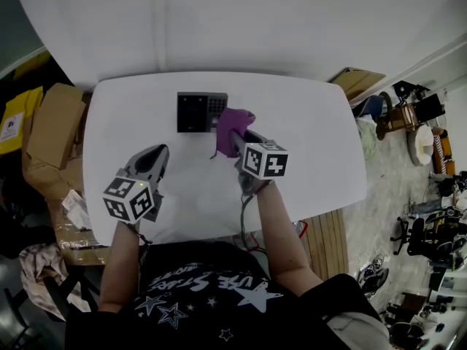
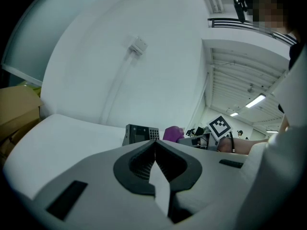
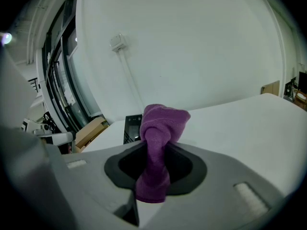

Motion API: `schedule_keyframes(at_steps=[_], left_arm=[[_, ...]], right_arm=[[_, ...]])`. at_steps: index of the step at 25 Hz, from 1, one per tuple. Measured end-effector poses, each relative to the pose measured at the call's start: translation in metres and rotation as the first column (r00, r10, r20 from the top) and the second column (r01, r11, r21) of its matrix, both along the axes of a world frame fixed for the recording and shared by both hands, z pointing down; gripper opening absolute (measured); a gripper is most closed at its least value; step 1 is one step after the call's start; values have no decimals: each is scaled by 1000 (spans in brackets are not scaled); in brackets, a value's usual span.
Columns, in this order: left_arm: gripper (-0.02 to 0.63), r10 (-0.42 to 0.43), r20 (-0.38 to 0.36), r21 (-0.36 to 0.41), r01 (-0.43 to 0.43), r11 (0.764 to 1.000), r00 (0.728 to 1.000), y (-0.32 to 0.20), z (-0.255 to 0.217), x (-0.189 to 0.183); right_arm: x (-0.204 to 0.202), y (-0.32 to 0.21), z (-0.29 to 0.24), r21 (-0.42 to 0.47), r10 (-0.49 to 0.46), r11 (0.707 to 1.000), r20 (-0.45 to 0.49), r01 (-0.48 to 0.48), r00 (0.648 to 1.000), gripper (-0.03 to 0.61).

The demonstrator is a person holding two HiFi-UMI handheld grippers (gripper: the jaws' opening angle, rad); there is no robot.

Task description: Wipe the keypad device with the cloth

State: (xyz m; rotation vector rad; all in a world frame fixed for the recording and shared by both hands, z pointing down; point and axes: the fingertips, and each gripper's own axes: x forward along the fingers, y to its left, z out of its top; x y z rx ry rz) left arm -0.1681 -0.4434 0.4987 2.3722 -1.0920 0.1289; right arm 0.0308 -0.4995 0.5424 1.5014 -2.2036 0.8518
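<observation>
head view: white table (image 1: 321, 122), rounded corners. the keypad device (image 1: 201, 111) lies flat toward the far edge, near 12 o'clock, with its dark screen part on the left and its keys on the right. the purple cloth (image 1: 232, 126) sits at the device's 3 o'clock, bunched up, and overlaps the key end from this angle; i cannot tell whether they touch. the right gripper (image 1: 244, 143) reaches in from 5 o'clock with its tips buried in the cloth. the left gripper (image 1: 155, 152) is at the device's 7 o'clock, well apart from it, above bare tabletop. cardboard boxes (image 1: 55, 122) are stacked off the table at 9 o'clock.

left gripper view: jaws pressed together at the tips, nothing between them. beyond them, at 12 o'clock, the keypad device (image 2: 141, 133) shows with its screen and key grid facing this way. the cloth (image 2: 172, 133) is just beside it at its 3 o'clock, and the right gripper's marker cube (image 2: 219, 125) lies farther along at 3 o'clock.

right gripper view: jaws clamped on the cloth (image 3: 160, 128). a twisted column of it runs down through the gap, and a rounded wad stands above the tips at 12 o'clock. the keypad device (image 3: 132, 127) peeks out behind the wad at 10 o'clock, partly hidden. a cardboard box (image 3: 91, 128) is at 9 o'clock, beyond the table edge.
</observation>
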Motion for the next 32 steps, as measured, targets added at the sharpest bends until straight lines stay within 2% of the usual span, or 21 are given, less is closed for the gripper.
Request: schedule_keyframes(at_steps=[14,32], left_arm=[[8,-53,10,39,52,998,999,41,-20,8],[8,-86,16,60,85,995,996,107,-28,54]], right_arm=[[-4,46,-16,24,-87,996,12,87,996,100],[16,123,-16,22,-175,984,34,174,984,100]])
